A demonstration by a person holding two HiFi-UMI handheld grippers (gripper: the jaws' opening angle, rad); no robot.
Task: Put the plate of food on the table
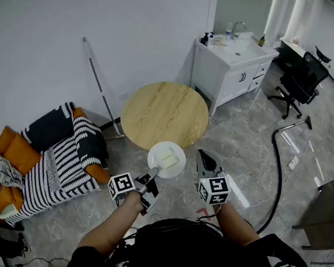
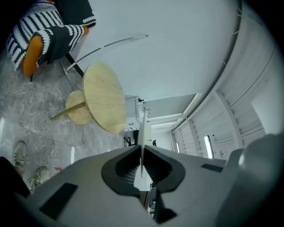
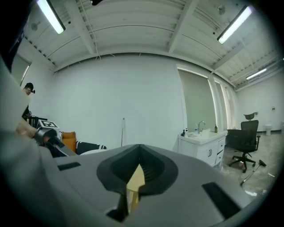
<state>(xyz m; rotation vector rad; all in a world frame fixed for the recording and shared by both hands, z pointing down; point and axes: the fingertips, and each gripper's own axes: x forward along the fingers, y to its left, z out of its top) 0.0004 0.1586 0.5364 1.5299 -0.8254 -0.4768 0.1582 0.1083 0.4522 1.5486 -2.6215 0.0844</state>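
Observation:
A white plate (image 1: 166, 159) carrying a pale block of food (image 1: 167, 157) hangs over the floor, just in front of the round wooden table (image 1: 164, 114). My left gripper (image 1: 153, 173) is shut on the plate's near rim. In the left gripper view the plate (image 2: 144, 128) shows edge-on as a thin white line pinched at the left gripper (image 2: 142, 150), with the table (image 2: 104, 97) beyond. To the right of the plate my right gripper (image 1: 203, 153) is shut with nothing in it. In the right gripper view the right gripper (image 3: 140, 156) shows its jaws together.
A striped armchair with orange cushions (image 1: 57, 152) stands at the left. A thin rod (image 1: 101, 89) leans on the wall behind the table. A white sink cabinet (image 1: 234, 65), a black office chair (image 1: 297, 79) and a black hose (image 1: 279, 166) on the floor are at the right.

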